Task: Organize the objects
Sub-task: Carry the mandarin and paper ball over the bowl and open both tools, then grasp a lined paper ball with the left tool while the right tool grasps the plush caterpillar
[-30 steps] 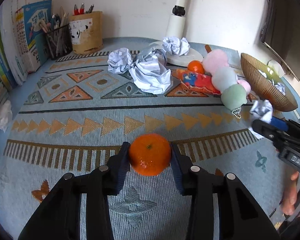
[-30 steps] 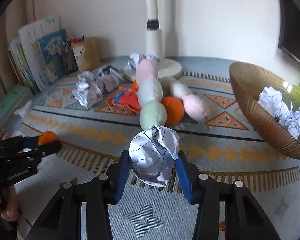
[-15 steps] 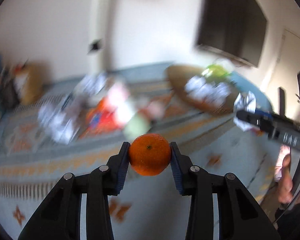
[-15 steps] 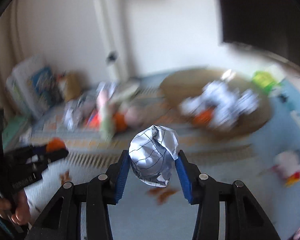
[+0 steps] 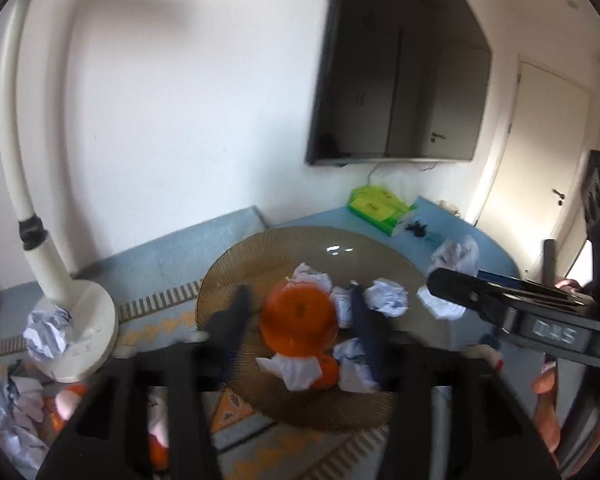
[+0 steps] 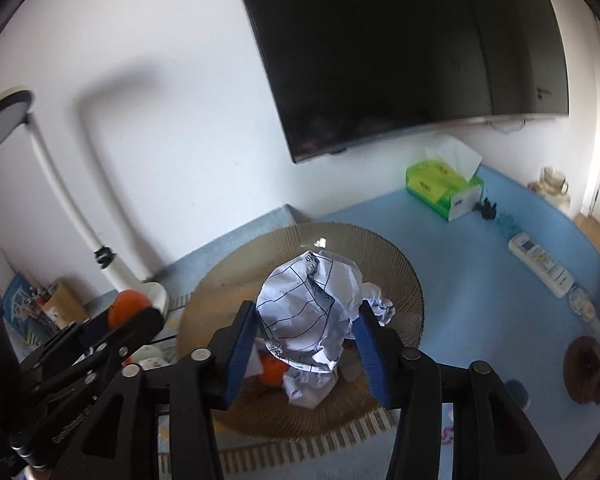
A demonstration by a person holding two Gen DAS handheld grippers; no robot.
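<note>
Over the brown ribbed bowl (image 5: pixel 236 256) my left gripper (image 5: pixel 299 296) has its jaws opening. An orange (image 5: pixel 298 320) sits between the blurred fingers (image 5: pixel 236 320) with a gap on each side. My right gripper (image 6: pixel 306 306) is also above the bowl (image 6: pixel 400 280), jaws opening. The crumpled lined paper ball (image 6: pixel 312 308) still fills the gap and touches both blue pads (image 6: pixel 242 344). Inside the bowl lie several paper balls (image 5: pixel 384 300) and another orange (image 5: pixel 329 372). Each view shows the other gripper from the side: right gripper (image 5: pixel 452 284), left gripper (image 6: pixel 140 316).
A white lamp base (image 5: pixel 80 320) stands left of the bowl with crumpled papers (image 5: pixel 44 332) beside it. A green tissue box (image 6: pixel 440 188), a remote (image 6: pixel 540 260) and a round coaster (image 6: pixel 584 368) lie on the blue table. A dark screen (image 6: pixel 420 40) hangs on the wall.
Both grippers rose and swung from the patterned mat to above the bowl. The left jaws spread off the orange. The right jaws widened slightly around the paper ball.
</note>
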